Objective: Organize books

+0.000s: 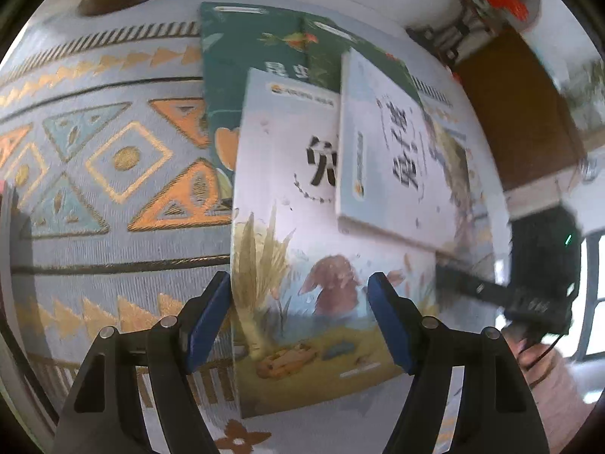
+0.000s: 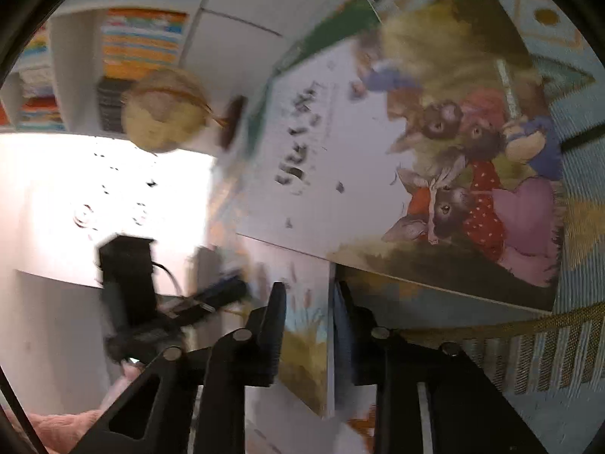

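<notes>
Blue-padded fingers of the left tool (image 1: pixel 298 317) stand spread above the pale rabbit-cover picture book (image 1: pixel 302 249), its left edge beside the left pad, bare patterned blue tablecloth (image 1: pixel 94 189) lying open leftward. A smaller pale book (image 1: pixel 393 159) overlaps it, green books (image 1: pixel 242 75) beneath. Only the right wrist view shows the right tool (image 2: pixel 308 295) pinching that book's raised edge (image 2: pixel 325 340), plus a globe (image 2: pixel 166 109) and bookshelf (image 2: pixel 143 38).

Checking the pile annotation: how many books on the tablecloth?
4 visible: two green books at the back, the rabbit-cover book in front, the pale-blue book overlapping it. More may be hidden.
</notes>
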`<action>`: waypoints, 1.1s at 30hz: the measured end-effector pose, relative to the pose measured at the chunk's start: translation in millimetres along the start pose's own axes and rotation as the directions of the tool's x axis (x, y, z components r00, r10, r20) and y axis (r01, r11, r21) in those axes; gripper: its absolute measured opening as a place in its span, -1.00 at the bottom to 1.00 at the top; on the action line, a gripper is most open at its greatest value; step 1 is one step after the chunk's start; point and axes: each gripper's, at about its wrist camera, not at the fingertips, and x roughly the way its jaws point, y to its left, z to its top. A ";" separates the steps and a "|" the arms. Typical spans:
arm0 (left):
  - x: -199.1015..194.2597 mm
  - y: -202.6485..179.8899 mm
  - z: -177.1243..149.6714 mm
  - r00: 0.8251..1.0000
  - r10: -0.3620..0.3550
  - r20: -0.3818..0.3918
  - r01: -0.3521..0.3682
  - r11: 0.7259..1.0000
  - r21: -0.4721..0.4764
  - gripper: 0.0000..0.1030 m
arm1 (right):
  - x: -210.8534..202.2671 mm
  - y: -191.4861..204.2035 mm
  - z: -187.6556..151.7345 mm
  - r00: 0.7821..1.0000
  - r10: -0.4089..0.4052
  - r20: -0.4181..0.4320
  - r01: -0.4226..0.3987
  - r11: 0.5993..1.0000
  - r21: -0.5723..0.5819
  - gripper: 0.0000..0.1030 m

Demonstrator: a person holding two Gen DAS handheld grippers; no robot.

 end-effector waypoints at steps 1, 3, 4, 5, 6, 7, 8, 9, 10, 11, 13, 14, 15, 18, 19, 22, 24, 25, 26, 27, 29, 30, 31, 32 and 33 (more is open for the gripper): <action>-6.5 1.6 -0.4 1.000 -0.014 0.013 0.014 1.000 -0.001 0.37 | -0.7 -0.4 -0.9 1.000 0.027 -0.001 -0.027 1.000 0.011 -0.62; -22.8 -1.2 -1.7 0.998 -0.047 0.052 0.046 0.999 0.022 0.37 | -0.7 6.6 -3.5 0.997 0.078 -0.001 -0.078 0.997 0.008 -0.63; -29.5 -1.8 -1.7 0.996 -0.063 0.062 0.061 0.998 0.028 0.37 | 0.4 9.5 -4.2 0.996 0.091 -0.010 -0.091 0.996 0.001 -0.63; -36.0 -3.0 -1.4 0.994 -0.078 0.071 0.076 0.996 0.035 0.37 | 3.1 12.3 -4.8 0.996 0.092 -0.021 -0.092 0.996 -0.006 -0.64; -41.0 -3.7 -1.2 0.994 -0.080 0.071 0.077 0.996 0.046 0.36 | 7.9 15.0 -5.4 0.996 0.088 -0.034 -0.089 0.996 -0.008 -0.64; -40.2 -4.6 -0.1 0.995 -0.072 0.063 0.069 0.996 0.057 0.32 | 12.5 15.9 -5.7 0.995 0.083 -0.047 -0.083 0.996 -0.009 -0.64; -37.2 -4.5 0.9 0.997 -0.053 0.049 0.050 0.996 0.068 0.29 | 18.6 17.3 -6.0 0.995 0.079 -0.054 -0.079 0.997 -0.008 -0.64; -32.3 -3.9 1.5 0.999 -0.039 0.037 0.036 0.997 0.070 0.29 | 22.6 17.9 -5.4 0.995 0.076 -0.059 -0.077 0.997 -0.007 -0.65; -26.5 -0.1 0.3 1.000 -0.004 0.017 0.003 0.998 0.069 0.29 | 21.4 15.5 -5.9 0.996 0.068 -0.062 -0.068 0.998 -0.009 -0.65; -22.3 1.0 -0.6 1.000 0.027 0.006 -0.027 0.997 0.072 0.21 | 25.2 17.9 -6.0 0.997 0.051 -0.060 -0.052 0.999 -0.015 -0.65; -9.5 2.0 -1.9 0.995 0.099 -0.034 -0.095 0.992 0.086 0.05 | 29.0 17.6 -3.8 0.999 -0.013 -0.038 0.013 1.000 -0.010 -0.69; -3.0 2.6 -4.4 0.988 0.139 -0.060 -0.133 0.987 0.092 -0.01 | 29.5 17.2 -3.0 1.000 -0.003 -0.030 0.003 1.000 0.008 -0.70; 0.6 4.9 -6.5 0.985 0.155 -0.081 -0.147 0.985 0.094 -0.02 | 28.9 16.3 -2.1 1.000 0.012 -0.019 -0.011 1.000 0.027 -0.70; 1.8 4.1 -9.8 0.978 0.187 -0.087 -0.177 0.978 0.111 -0.03 | 30.7 18.7 -0.3 1.000 -0.022 -0.011 0.023 1.000 0.020 -0.70; 3.9 2.9 -9.2 0.975 0.202 -0.095 -0.191 0.975 0.117 -0.03 | 33.3 21.5 1.7 0.999 -0.029 -0.013 0.029 1.000 0.008 -0.70; 7.7 0.1 -6.0 0.966 0.232 -0.111 -0.218 0.969 0.120 -0.03 | 38.8 21.5 7.3 1.000 -0.012 -0.018 0.012 1.000 0.020 -0.66; 10.5 -3.2 -5.0 0.963 0.243 -0.120 -0.226 0.965 0.134 -0.03 | 41.2 17.9 9.9 1.000 0.015 -0.016 -0.015 0.999 0.031 -0.64; 11.7 -5.1 -4.9 0.960 0.250 -0.123 -0.232 0.962 0.144 -0.04 | 42.2 15.4 11.3 0.999 0.037 -0.020 -0.036 0.998 0.045 -0.63; 13.5 -7.7 -4.5 0.956 0.264 -0.126 -0.244 0.957 0.158 -0.03 | 43.9 15.4 12.8 0.997 0.065 -0.030 -0.063 0.996 0.057 -0.54; 15.1 -9.4 -3.5 0.954 0.272 -0.129 -0.251 0.954 0.162 -0.03 | 45.4 18.1 14.2 0.992 0.116 -0.054 -0.114 0.992 0.049 -0.53; 16.6 -12.0 -2.5 0.956 0.262 -0.130 -0.242 0.959 0.149 -0.01 | 38.9 26.4 13.8 0.973 0.214 -0.086 -0.215 0.977 0.001 -0.53; 15.9 -10.8 -2.0 0.958 0.257 -0.129 -0.238 0.961 0.143 -0.01 | 37.6 32.5 13.8 0.974 0.202 -0.100 -0.206 0.978 -0.031 -0.61; 16.1 -10.9 -2.0 0.959 0.254 -0.127 -0.237 0.962 0.138 -0.03 | 37.8 38.2 14.3 0.985 0.145 -0.097 -0.152 0.986 -0.069 -0.61; 13.8 -8.2 -1.4 0.959 0.254 -0.126 -0.237 0.962 0.137 -0.04 | 39.6 40.3 15.1 0.991 0.099 -0.093 -0.107 0.991 -0.086 -0.65; 13.0 -8.0 -1.5 0.959 0.254 -0.122 -0.238 0.962 0.134 -0.04 | 42.1 40.0 16.1 0.994 0.060 -0.087 -0.068 0.994 -0.087 -0.75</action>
